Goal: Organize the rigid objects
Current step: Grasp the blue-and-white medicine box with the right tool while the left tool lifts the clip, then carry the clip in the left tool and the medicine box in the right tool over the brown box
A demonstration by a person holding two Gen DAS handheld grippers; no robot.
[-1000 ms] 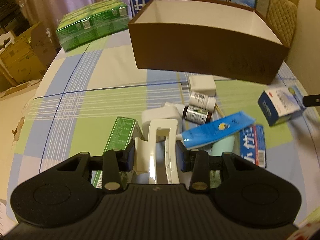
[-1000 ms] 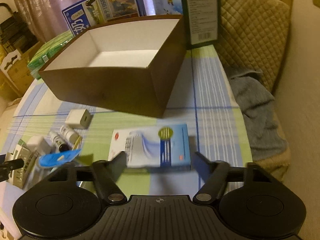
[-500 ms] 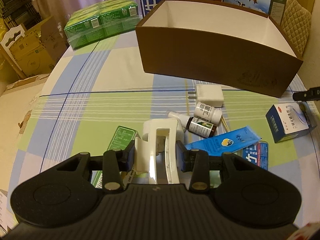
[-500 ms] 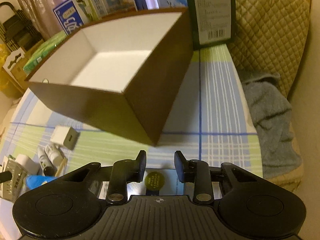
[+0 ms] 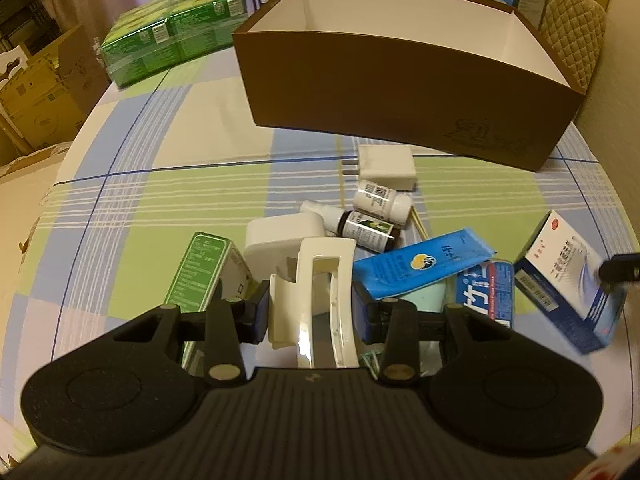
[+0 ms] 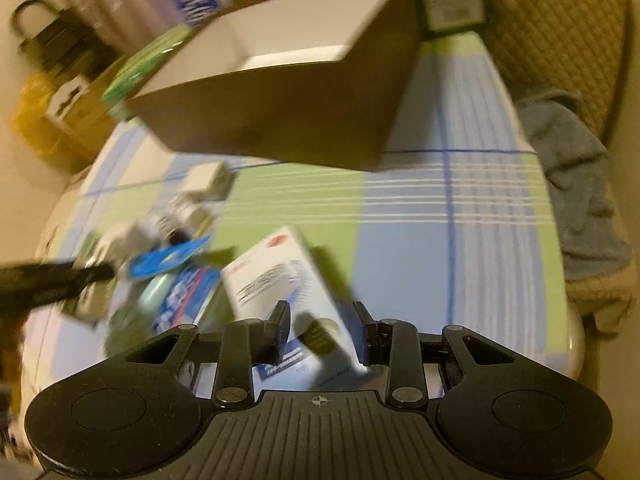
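Note:
My left gripper is shut on a white hair claw clip and holds it above a pile of small items. My right gripper is shut on a white and blue medicine box, tilted, just above the tablecloth; the box also shows in the left wrist view with the right fingertip on it. The open brown box with a white inside stands beyond the pile; it also shows in the right wrist view. The right wrist view is blurred.
The pile holds a green carton, a white charger, two small bottles, a blue tube and a blue and white pack. Green packs and milk cartons stand at the back. A quilted chair with a grey cloth stands at the right.
My right gripper closed on the medicine box, lifted it toward the brown box, then swung back down and left with it, tilting. My left gripper has kept hold of the claw clip.

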